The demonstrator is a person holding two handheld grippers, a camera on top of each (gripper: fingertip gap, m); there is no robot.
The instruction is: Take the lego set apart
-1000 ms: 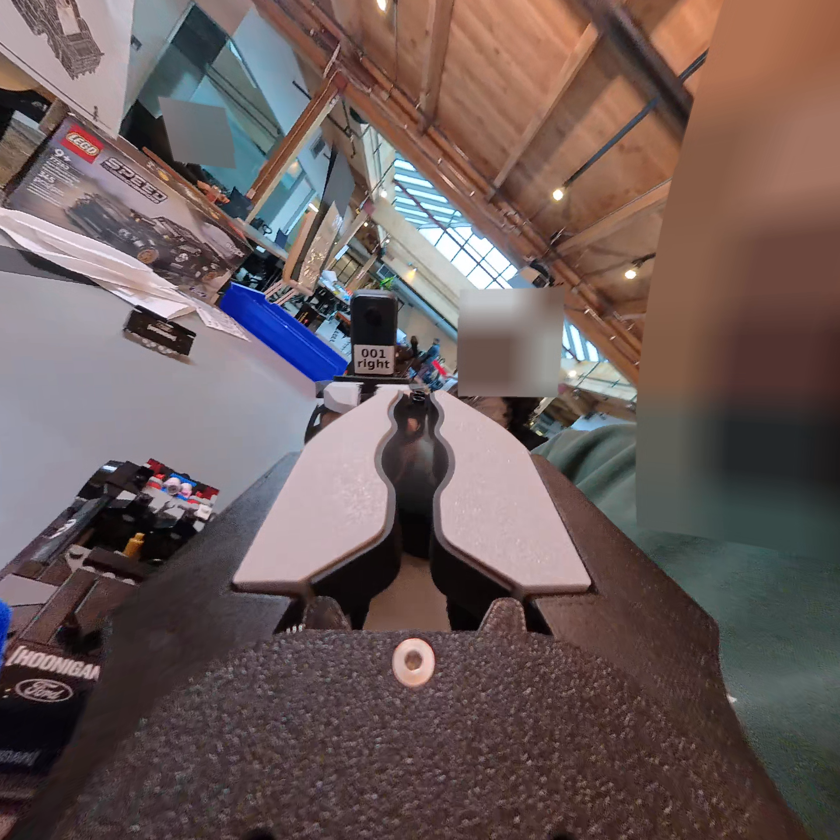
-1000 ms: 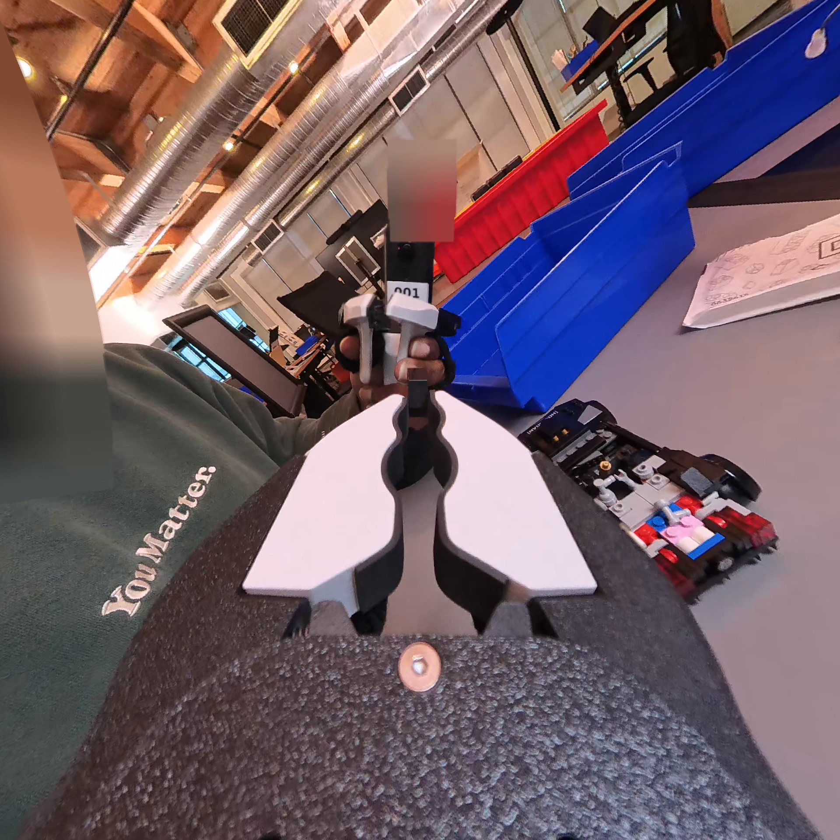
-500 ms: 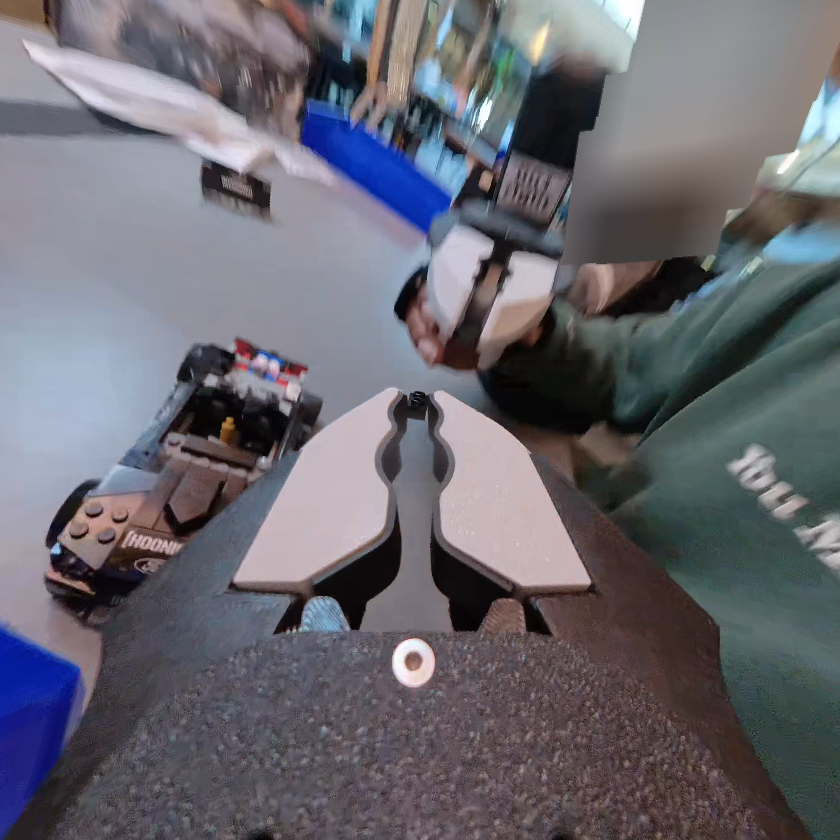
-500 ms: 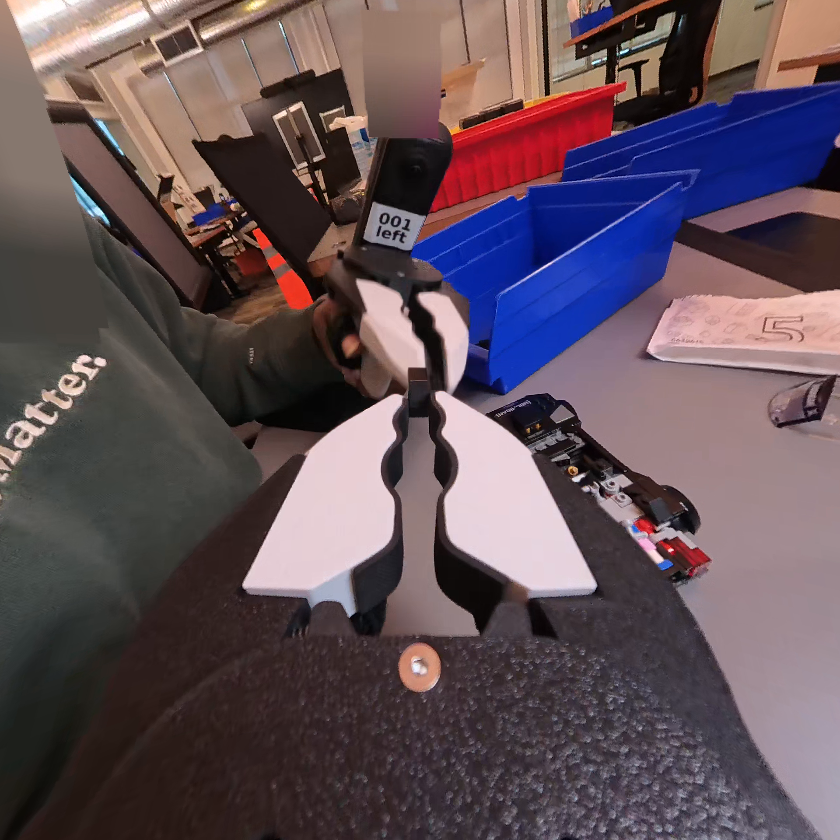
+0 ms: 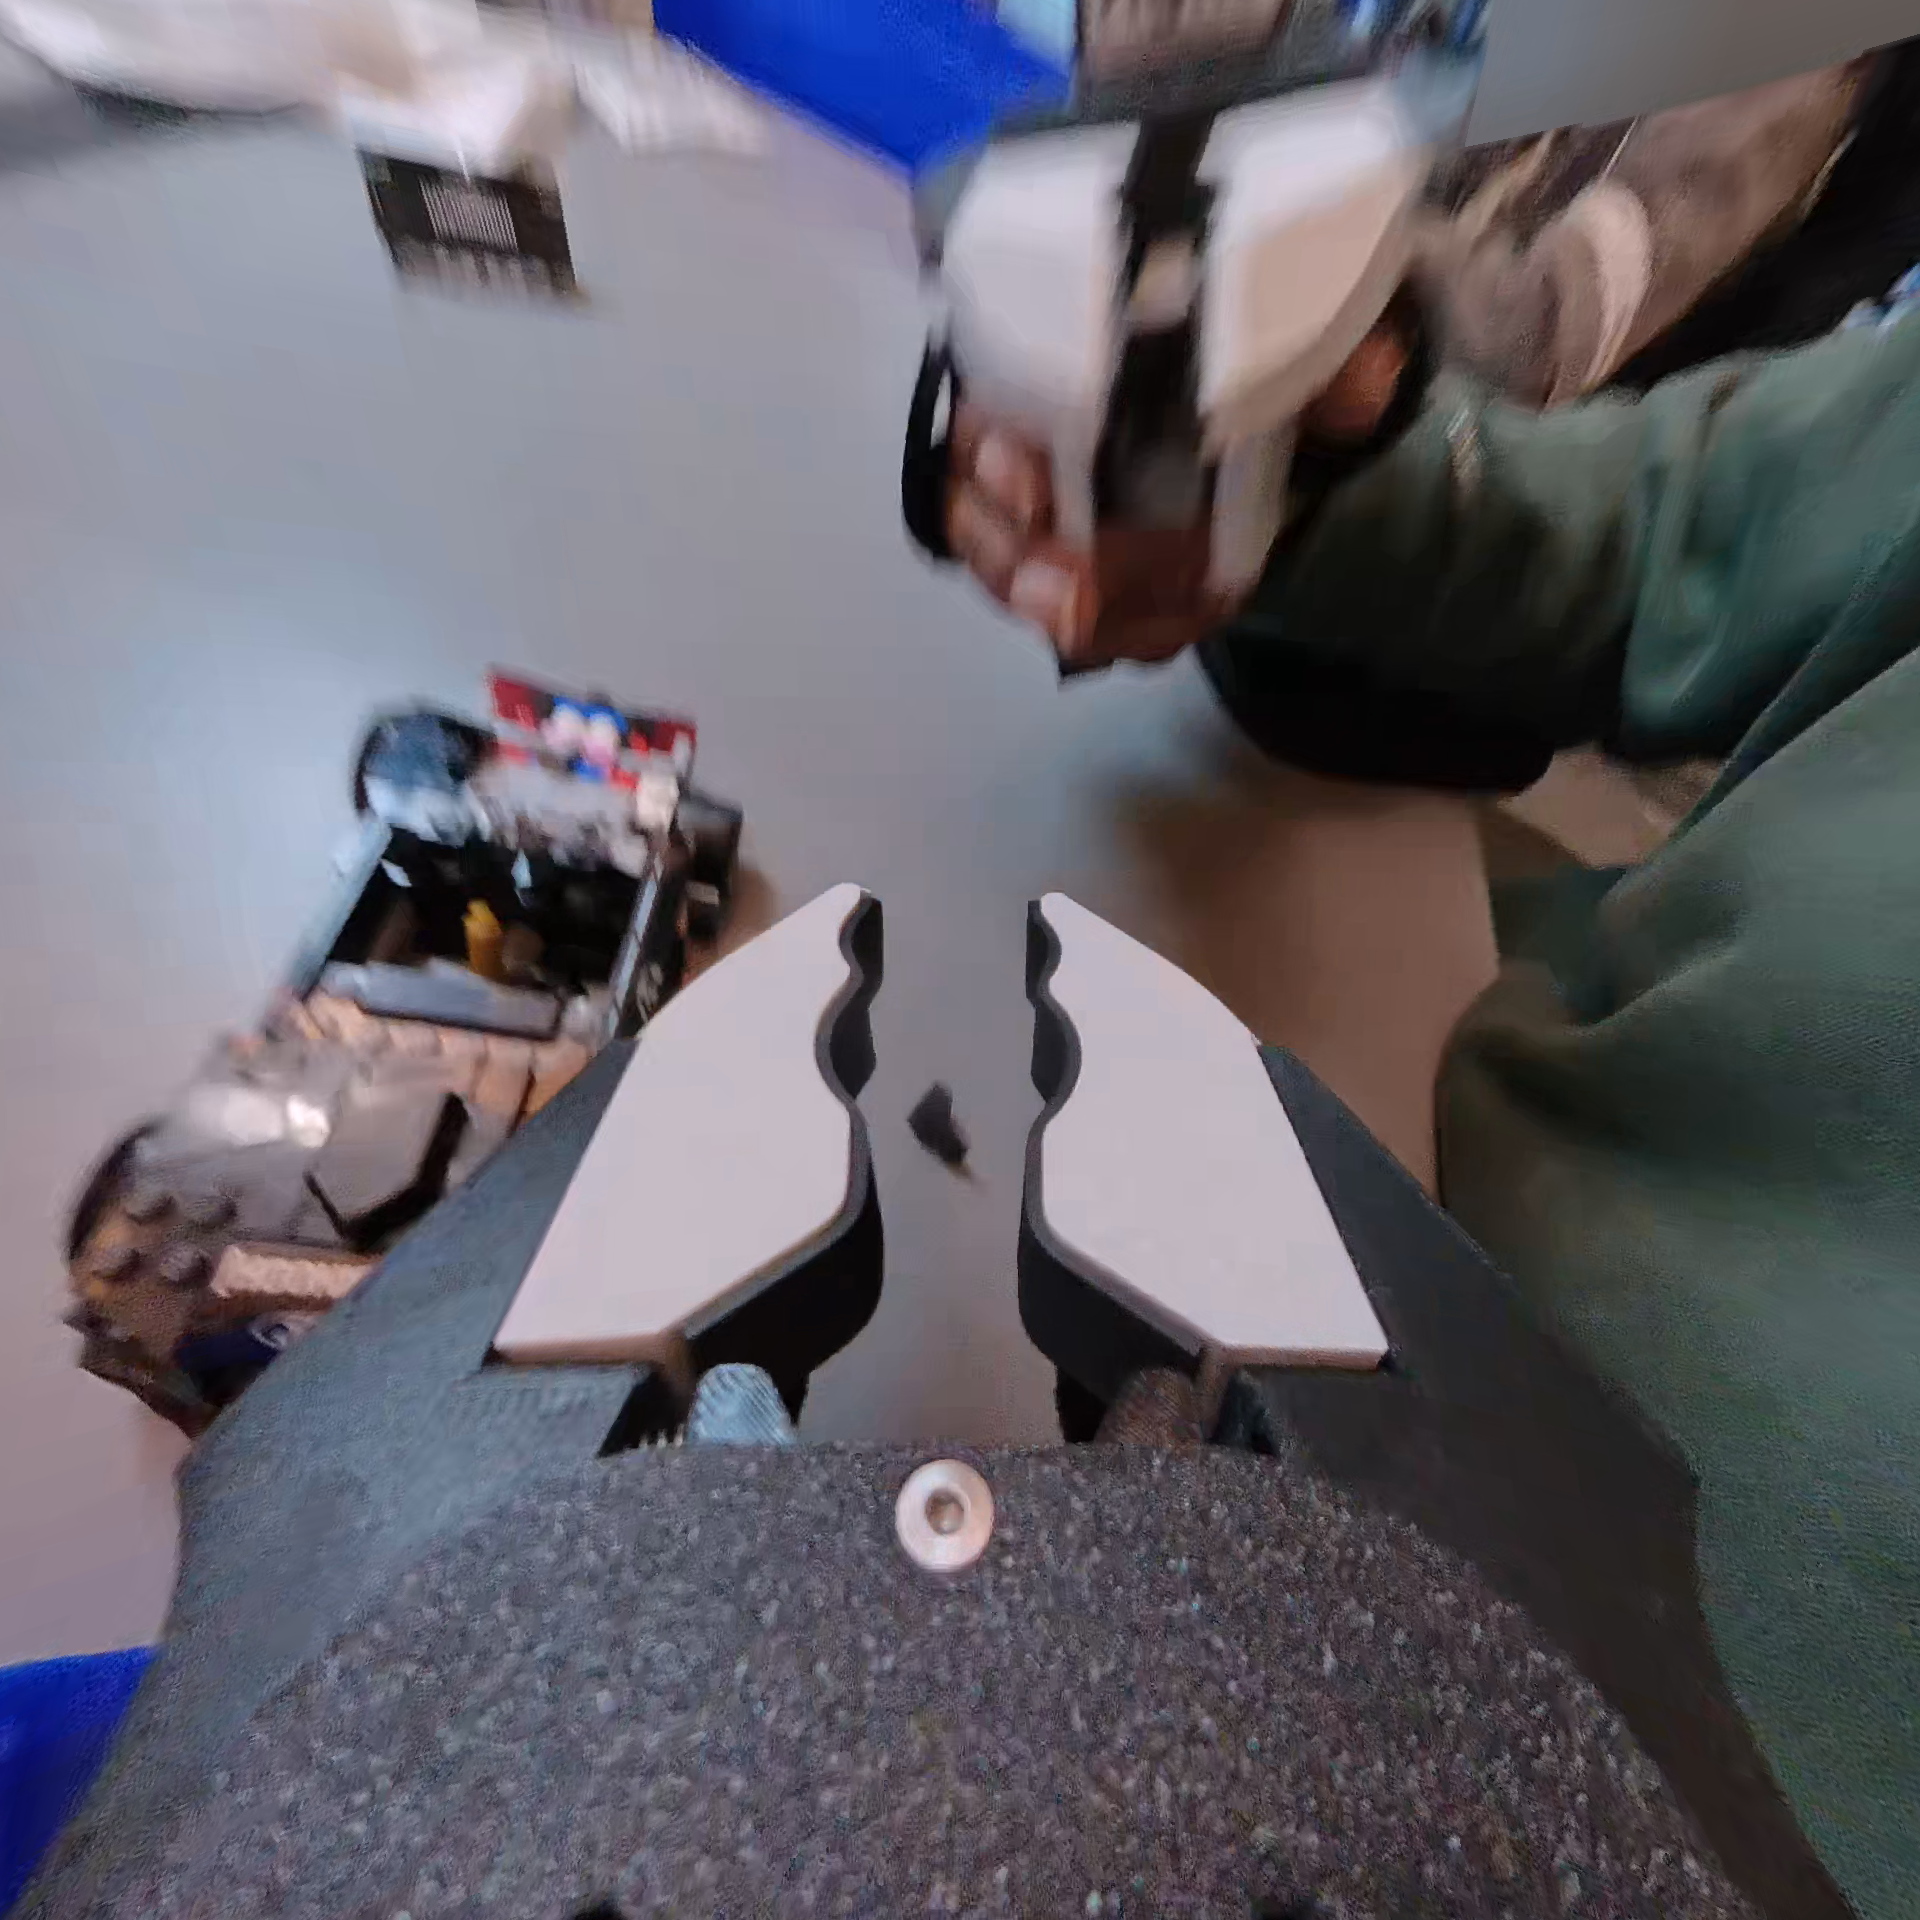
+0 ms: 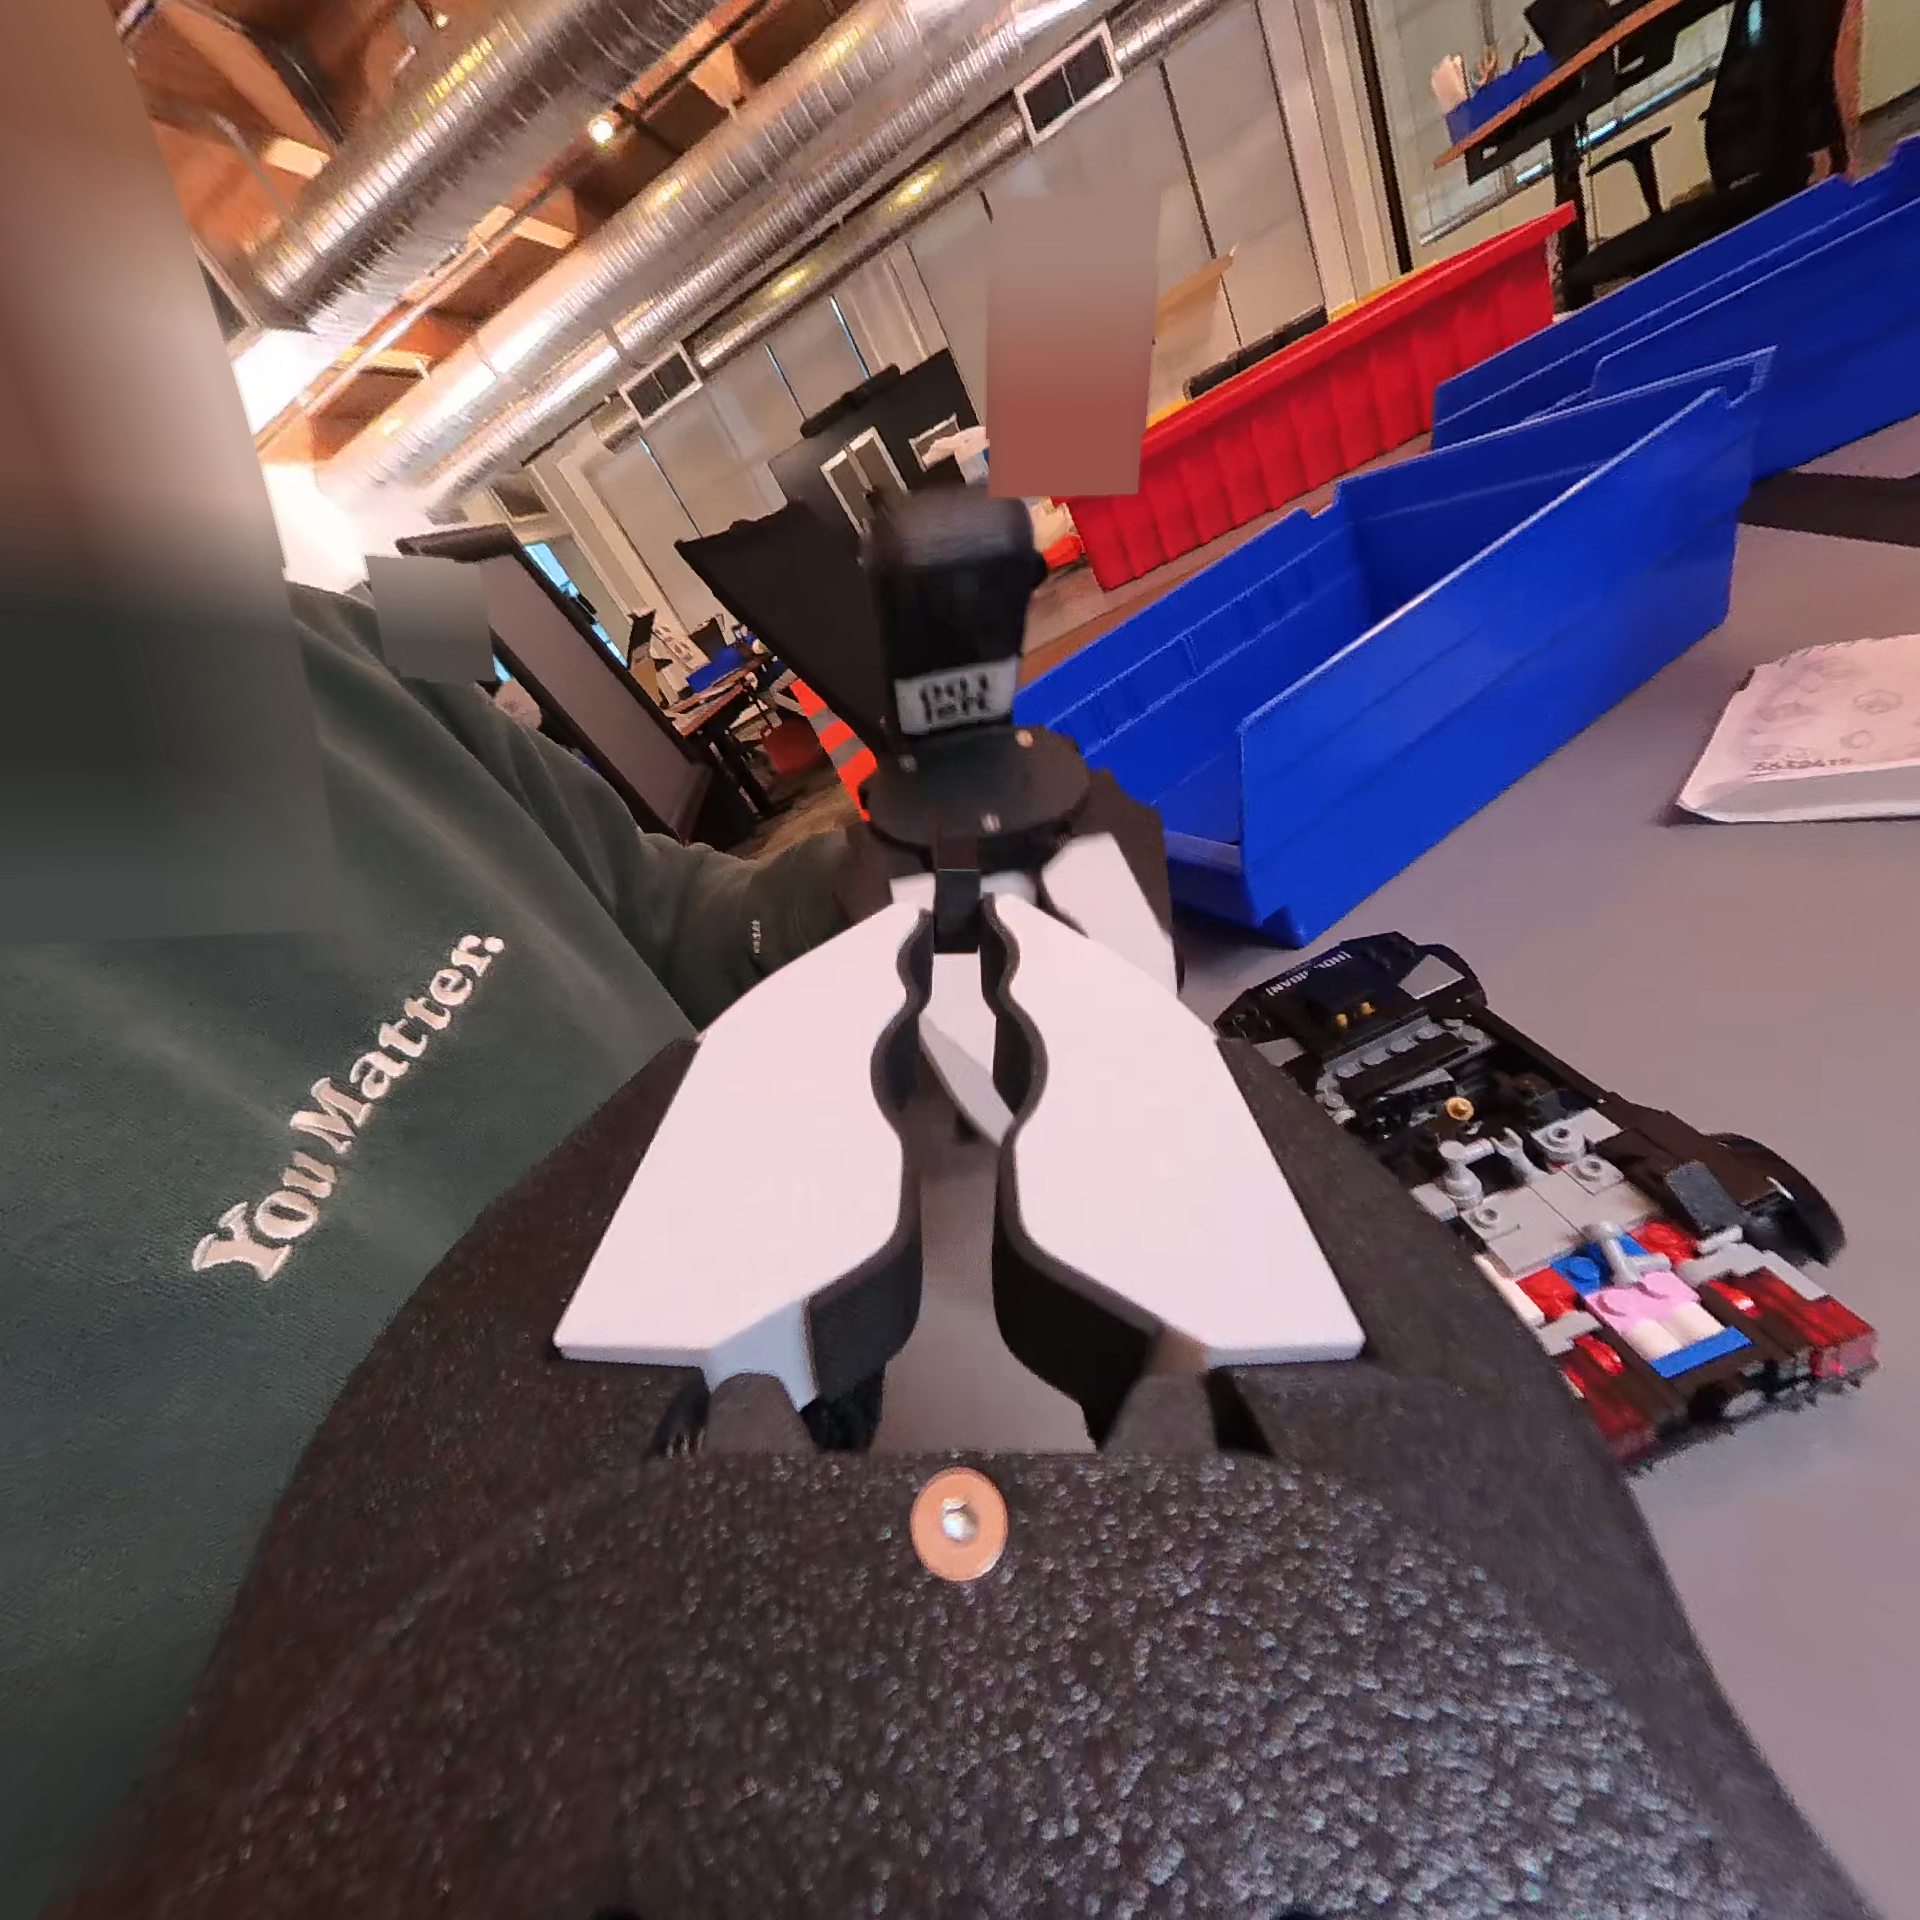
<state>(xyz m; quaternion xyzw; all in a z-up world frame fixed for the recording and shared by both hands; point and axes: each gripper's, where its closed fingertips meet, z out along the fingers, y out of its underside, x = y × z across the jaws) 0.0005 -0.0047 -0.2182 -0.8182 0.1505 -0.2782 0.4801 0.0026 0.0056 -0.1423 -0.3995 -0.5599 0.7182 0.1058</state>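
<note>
The lego car, black with red, blue and pink bricks at one end, stands on the grey table; it also shows in the right wrist view. My left gripper is open and points down at the table just right of the car. A small black piece shows between its fingers, apart from both; I cannot tell if it is in the air. My right gripper is shut on a small black piece. The left gripper's black body is close behind it.
A blue bin stands behind the car, with a red bin farther back. A white paper bag lies at the far right. A small black plate lies farther up the table. The person's green sleeve is at the right.
My left gripper has tilted down toward the table and opened, letting go of its small black piece. My right gripper stays shut on its piece and has come closer to the left one.
</note>
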